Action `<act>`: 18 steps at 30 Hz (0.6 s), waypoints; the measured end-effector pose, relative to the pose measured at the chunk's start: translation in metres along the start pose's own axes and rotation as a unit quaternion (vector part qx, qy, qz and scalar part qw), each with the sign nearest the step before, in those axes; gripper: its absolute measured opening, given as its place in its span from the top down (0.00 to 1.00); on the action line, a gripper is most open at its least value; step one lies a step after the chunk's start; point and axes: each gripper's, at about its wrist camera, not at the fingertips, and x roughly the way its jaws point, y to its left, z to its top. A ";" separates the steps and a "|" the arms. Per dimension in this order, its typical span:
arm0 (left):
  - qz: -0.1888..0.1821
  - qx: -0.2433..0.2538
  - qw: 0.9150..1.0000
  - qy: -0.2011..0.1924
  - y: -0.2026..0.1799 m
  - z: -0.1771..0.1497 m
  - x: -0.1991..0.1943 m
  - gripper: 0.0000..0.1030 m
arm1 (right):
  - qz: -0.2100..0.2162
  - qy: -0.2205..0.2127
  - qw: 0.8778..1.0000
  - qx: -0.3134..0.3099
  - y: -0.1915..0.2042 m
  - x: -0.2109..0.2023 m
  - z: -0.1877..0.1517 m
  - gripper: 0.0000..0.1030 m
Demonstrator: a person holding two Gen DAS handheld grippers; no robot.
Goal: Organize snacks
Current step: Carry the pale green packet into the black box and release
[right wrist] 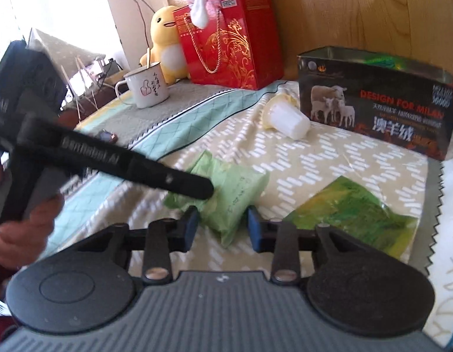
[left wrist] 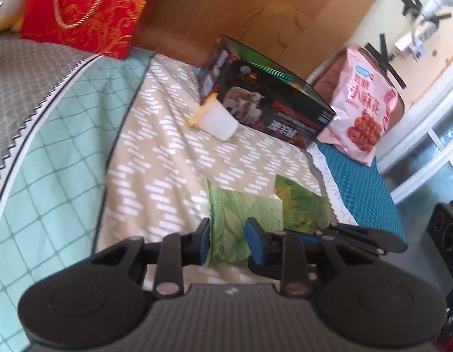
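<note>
Left tool (left wrist: 228,242): its blue pads stood close on either side of the pale green leaf-print packet (left wrist: 236,223), apparently pinching its near end; a hand (right wrist: 20,231) held this tool at the left edge of the right wrist view.
Right tool (right wrist: 222,228): partly open, jaws either side of the same packet's (right wrist: 226,202) near corner, with a gap showing at both pads; no grip.
Pale green packet: lay on the bed's beige patterned cover (left wrist: 168,152), low centre in both views.
Darker green packet (right wrist: 352,217): flat on the cover, just right of the pale one.
Open dark box (right wrist: 376,108): upper right in the right wrist view, sheep printed on its side.
White cup (right wrist: 288,118): tipped on its side just left of the box.
Pink snack bag (left wrist: 362,102): propped upright, right of the box.
Red gift bag (right wrist: 229,38): upper centre, against the wooden headboard.
</note>
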 end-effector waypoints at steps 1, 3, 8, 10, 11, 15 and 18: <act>-0.004 0.006 1.000 0.002 -0.004 0.000 0.001 0.74 | -0.007 -0.003 1.000 -0.001 0.001 -0.004 -0.002 0.64; -0.014 0.017 1.000 0.005 -0.012 0.000 0.004 0.74 | -0.016 -0.012 1.000 0.007 -0.003 -0.014 -0.007 0.64; -0.033 0.040 0.998 0.023 -0.032 0.000 0.021 0.74 | -0.034 -0.024 0.998 0.036 -0.019 -0.032 -0.016 0.64; -0.034 0.047 0.998 0.032 -0.039 -0.001 0.028 0.74 | -0.044 -0.024 0.998 0.042 -0.024 -0.035 -0.020 0.64; -0.034 0.050 0.998 0.035 -0.042 -0.001 0.031 0.73 | -0.047 -0.023 0.998 0.046 -0.026 -0.036 -0.023 0.64; -0.036 0.061 0.997 0.028 -0.050 0.009 0.029 0.73 | -0.051 -0.031 0.997 0.054 -0.031 -0.040 -0.021 0.64; -0.040 0.069 0.997 0.009 -0.055 0.025 0.022 0.73 | -0.055 -0.056 0.996 0.046 -0.032 -0.045 -0.010 0.64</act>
